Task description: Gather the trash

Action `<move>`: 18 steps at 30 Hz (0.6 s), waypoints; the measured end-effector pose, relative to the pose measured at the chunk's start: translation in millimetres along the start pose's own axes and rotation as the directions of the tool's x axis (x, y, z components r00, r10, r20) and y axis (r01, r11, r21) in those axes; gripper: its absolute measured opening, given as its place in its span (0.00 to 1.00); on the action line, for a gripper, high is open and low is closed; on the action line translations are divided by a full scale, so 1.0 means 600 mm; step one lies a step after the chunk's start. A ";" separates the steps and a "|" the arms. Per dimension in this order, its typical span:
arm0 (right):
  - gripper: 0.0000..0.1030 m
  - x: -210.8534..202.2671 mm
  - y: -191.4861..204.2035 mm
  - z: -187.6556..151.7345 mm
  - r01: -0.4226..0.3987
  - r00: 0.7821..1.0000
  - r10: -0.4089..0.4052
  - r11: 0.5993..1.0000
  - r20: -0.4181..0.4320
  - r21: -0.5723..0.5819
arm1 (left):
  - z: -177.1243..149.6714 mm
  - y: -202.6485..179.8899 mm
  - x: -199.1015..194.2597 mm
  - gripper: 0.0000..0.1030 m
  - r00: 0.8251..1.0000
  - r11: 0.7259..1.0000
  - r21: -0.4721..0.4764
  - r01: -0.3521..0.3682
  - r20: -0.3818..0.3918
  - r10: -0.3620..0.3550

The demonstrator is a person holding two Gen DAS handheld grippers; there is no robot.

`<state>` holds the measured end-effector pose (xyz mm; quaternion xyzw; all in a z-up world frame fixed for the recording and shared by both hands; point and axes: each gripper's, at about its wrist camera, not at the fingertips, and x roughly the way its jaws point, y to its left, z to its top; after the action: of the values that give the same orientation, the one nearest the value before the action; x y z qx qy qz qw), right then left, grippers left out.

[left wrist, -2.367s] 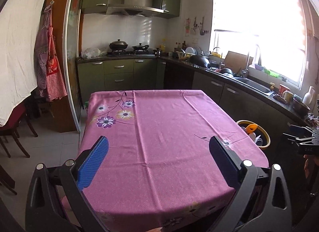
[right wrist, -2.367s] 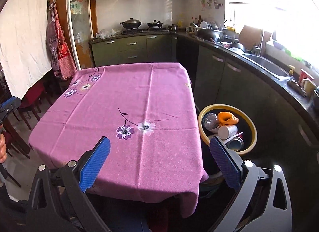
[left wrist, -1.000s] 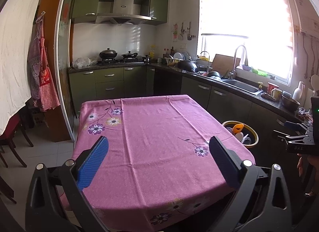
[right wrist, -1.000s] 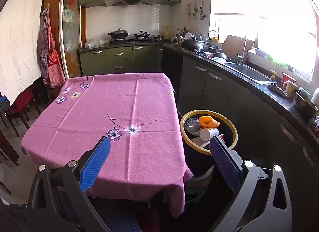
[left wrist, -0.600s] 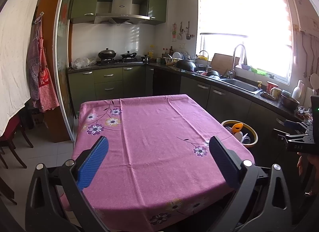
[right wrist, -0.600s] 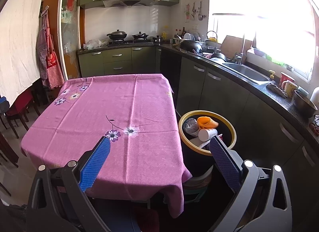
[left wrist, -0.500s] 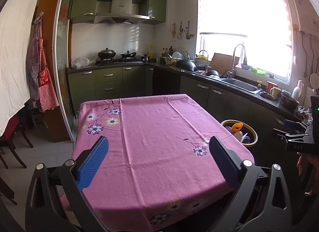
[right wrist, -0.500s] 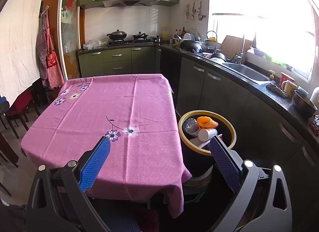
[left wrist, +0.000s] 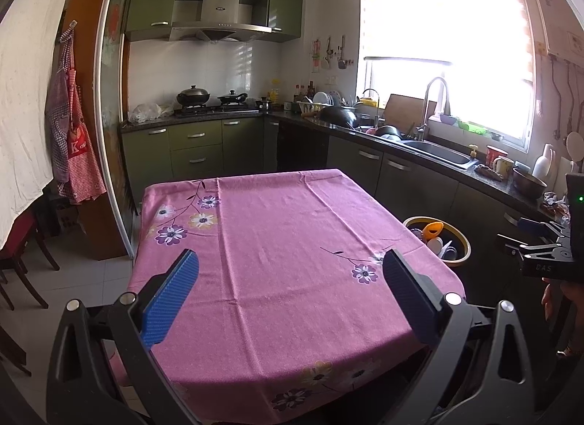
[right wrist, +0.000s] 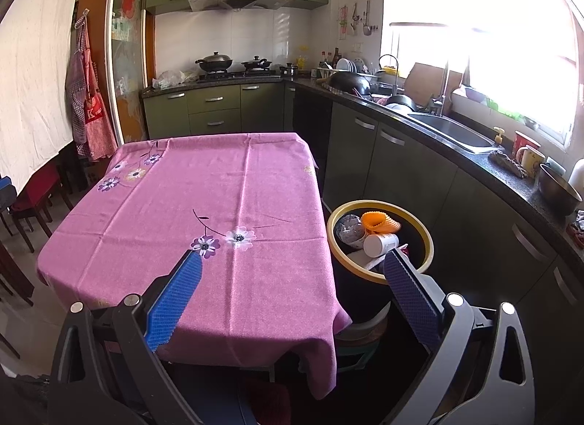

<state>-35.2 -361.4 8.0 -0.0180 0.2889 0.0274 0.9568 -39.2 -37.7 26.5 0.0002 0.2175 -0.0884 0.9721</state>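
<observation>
A yellow-rimmed black trash bin (right wrist: 427, 238) stands on the floor right of the table. It holds an orange ribbed cup (right wrist: 379, 222), a white cup (right wrist: 379, 244) and a crumpled clear wrapper (right wrist: 348, 229). The bin also shows in the left wrist view (left wrist: 463, 242). My left gripper (left wrist: 290, 279) is open and empty above the table's near edge. My right gripper (right wrist: 292, 279) is open and empty above the table's near right corner, close to the bin. The right gripper's body shows at the right edge of the left wrist view.
The table carries a pink flowered cloth (left wrist: 284, 228), also in the right wrist view (right wrist: 219, 187). Green cabinets and a dark counter with a sink (right wrist: 452, 133) run along the right. A stove with pots (left wrist: 204, 100) is at the back. Chairs (left wrist: 18, 253) stand left.
Over 2.4 s both grippers pulled back and rose, so the table looks farther. In the last half second nothing has visibly moved.
</observation>
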 end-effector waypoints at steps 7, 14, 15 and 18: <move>0.95 0.002 0.001 0.000 0.001 1.000 -0.001 1.000 -0.002 -0.001 | -0.001 -0.003 0.000 0.93 1.000 1.000 0.003 0.005 -0.001 -0.005; 0.95 0.006 0.000 -0.002 0.001 1.000 -0.001 1.000 -0.006 -0.002 | 0.001 -0.007 0.001 0.93 1.000 1.000 0.009 0.007 -0.001 -0.007; 0.95 0.007 0.001 -0.002 0.001 1.000 -0.001 1.000 -0.007 -0.003 | 0.001 -0.008 0.001 0.93 1.000 1.000 0.009 0.009 -0.002 -0.009; 0.95 0.008 0.001 -0.002 0.001 1.000 -0.001 1.000 -0.007 -0.003 | 0.002 -0.008 0.001 0.93 1.000 1.000 0.008 0.010 -0.002 -0.010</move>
<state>-31.8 -360.9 4.0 -0.0196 0.2921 0.0275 0.9558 -39.1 -42.5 27.3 0.0033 0.2180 -0.0941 0.9714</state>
